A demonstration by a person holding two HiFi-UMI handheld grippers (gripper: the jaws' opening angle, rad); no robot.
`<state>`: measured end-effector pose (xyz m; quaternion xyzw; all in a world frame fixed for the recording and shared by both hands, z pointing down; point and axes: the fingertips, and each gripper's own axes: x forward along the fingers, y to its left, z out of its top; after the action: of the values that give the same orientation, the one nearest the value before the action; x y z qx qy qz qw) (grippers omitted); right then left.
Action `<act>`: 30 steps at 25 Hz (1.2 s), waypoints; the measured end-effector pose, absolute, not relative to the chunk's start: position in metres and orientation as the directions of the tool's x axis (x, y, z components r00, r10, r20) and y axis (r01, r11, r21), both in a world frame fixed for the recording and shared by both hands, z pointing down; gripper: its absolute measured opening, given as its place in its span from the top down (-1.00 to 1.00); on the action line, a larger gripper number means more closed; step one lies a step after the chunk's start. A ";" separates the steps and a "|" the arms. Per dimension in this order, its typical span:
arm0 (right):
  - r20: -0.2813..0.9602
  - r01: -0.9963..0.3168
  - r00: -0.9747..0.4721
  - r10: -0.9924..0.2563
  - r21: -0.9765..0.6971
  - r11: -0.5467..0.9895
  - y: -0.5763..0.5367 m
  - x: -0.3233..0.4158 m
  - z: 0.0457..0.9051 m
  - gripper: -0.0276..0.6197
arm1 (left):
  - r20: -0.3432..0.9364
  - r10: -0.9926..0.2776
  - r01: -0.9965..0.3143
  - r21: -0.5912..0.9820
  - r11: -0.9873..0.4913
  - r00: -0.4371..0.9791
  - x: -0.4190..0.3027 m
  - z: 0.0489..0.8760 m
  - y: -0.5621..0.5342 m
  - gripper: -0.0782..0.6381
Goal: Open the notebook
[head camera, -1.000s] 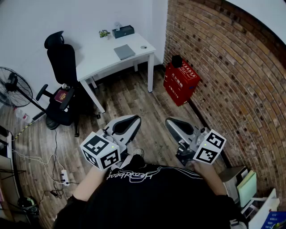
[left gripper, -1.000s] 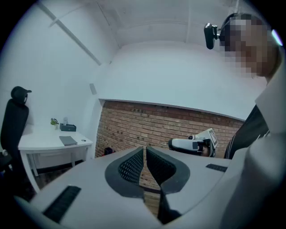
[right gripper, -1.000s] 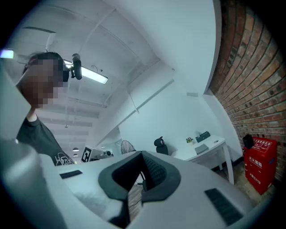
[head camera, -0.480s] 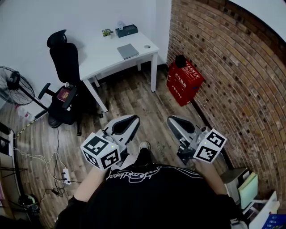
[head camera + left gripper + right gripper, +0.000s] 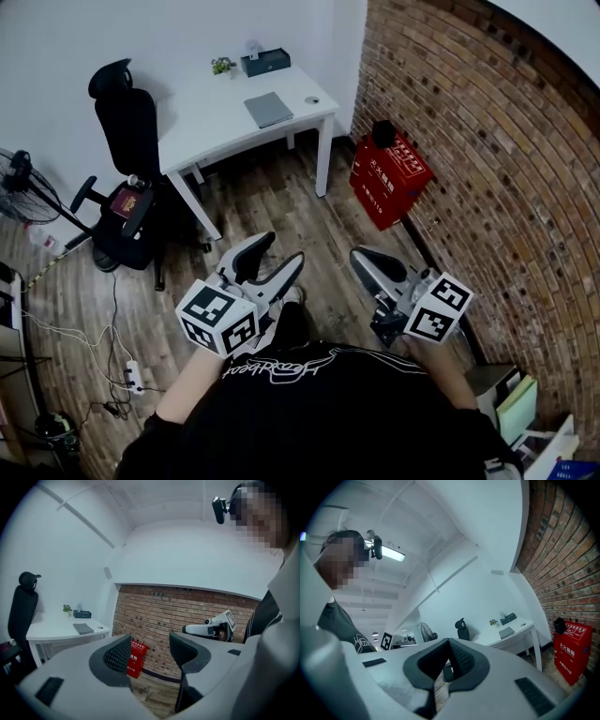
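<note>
The grey notebook (image 5: 269,109) lies closed on the white desk (image 5: 216,127) at the far side of the room, well away from both grippers. It also shows small in the left gripper view as the notebook (image 5: 83,628) and in the right gripper view as the notebook (image 5: 506,633). My left gripper (image 5: 281,248) is held over the wooden floor. Its jaws have just been opening and nothing is between them, as the left gripper (image 5: 149,651) shows in its own view. My right gripper (image 5: 360,255) hangs beside it, shut and empty, jaws meeting in the right gripper (image 5: 449,660) view.
A black office chair (image 5: 127,141) stands left of the desk. A red box (image 5: 389,173) leans on the brick wall (image 5: 487,150) at the right. On the desk sit a dark box (image 5: 265,63) and a small plant (image 5: 221,67). A fan (image 5: 23,183) and cables (image 5: 122,366) are at the left.
The left gripper's jaws, shut in both earlier frames, now stand apart. The right gripper stays shut. The desk and notebook have not moved.
</note>
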<state>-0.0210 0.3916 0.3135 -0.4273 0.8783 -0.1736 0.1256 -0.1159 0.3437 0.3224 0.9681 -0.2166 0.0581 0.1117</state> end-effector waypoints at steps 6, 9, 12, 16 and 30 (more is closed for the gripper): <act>-0.059 -0.701 -0.602 -0.796 -0.439 0.562 0.310 -0.013 0.322 0.91 | 0.187 -0.427 -0.458 0.172 -0.872 0.885 -0.110 0.334 0.258 -0.07; -0.042 -0.701 -0.593 -0.804 -0.464 0.542 0.264 -0.008 0.328 0.91 | 0.196 -0.437 -0.469 0.169 -0.867 0.878 -0.105 0.339 0.206 -0.12; -0.021 -0.702 -0.585 -0.811 -0.488 0.519 0.217 0.003 0.332 0.91 | 0.201 -0.450 -0.483 0.161 -0.861 0.870 -0.097 0.343 0.153 -0.16; -0.003 -0.702 -0.580 -0.815 -0.506 0.501 0.148 0.016 0.334 0.91 | 0.222 -0.452 -0.491 0.168 -0.855 0.864 -0.087 0.353 0.084 -0.18; 0.033 -0.707 -0.573 -0.819 -0.525 0.474 -0.028 0.028 0.359 0.91 | 0.358 -0.461 -0.534 0.138 -0.834 0.812 -0.076 0.405 -0.105 -0.18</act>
<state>0.0283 -0.0282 0.3588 -0.4483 0.8510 -0.2495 0.1123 -0.0761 -0.1046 0.4045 0.9447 -0.2632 0.1569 0.1165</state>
